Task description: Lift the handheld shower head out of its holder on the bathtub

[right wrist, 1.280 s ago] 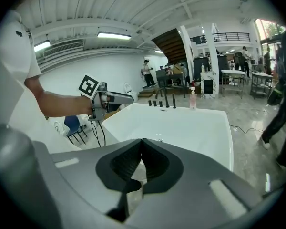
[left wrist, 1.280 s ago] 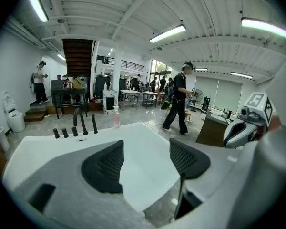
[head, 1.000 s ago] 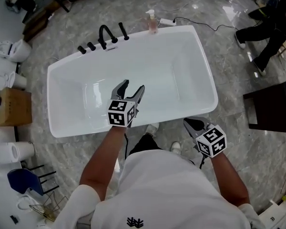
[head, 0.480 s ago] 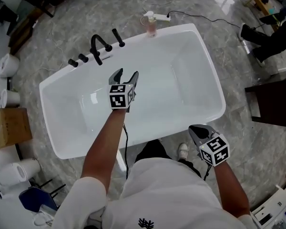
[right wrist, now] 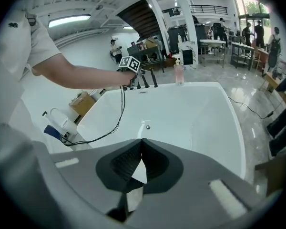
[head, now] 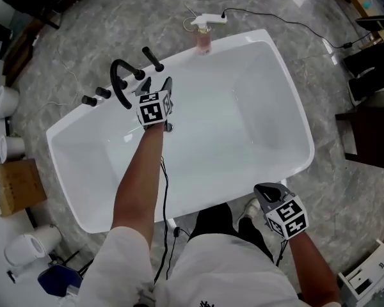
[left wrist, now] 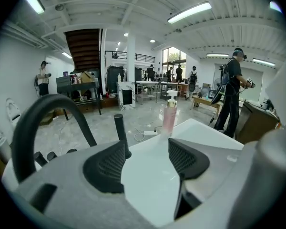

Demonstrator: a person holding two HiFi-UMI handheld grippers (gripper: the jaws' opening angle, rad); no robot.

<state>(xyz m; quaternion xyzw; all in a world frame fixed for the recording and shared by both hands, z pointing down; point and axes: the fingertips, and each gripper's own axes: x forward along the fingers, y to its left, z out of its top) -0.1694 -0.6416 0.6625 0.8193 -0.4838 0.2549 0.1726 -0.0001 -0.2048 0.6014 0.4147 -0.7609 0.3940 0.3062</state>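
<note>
The handheld shower head [head: 152, 59] is a short black stick standing upright in its holder on the far rim of the white bathtub [head: 288, 82]. My left gripper [head: 157, 83] is open just short of it, over the tub's far edge. In the left gripper view the shower head [left wrist: 120, 133] rises beside the left jaw, outside the gap, and my left gripper [left wrist: 147, 151] holds nothing. My right gripper [head: 269, 190] hangs outside the tub's near rim. The right gripper view shows my right gripper [right wrist: 141, 144] shut and empty.
A black arched faucet [head: 118, 82] and two black knobs [head: 95, 96] stand left of the shower head. A pink soap bottle [head: 203, 38] sits on the far rim to the right. A power strip [head: 211, 19] and cable lie on the marble floor. Boxes and toilets line the left.
My left gripper has travelled across the tub from its middle to the far rim, close to the shower head and faucet. The right gripper has stayed by the near rim.
</note>
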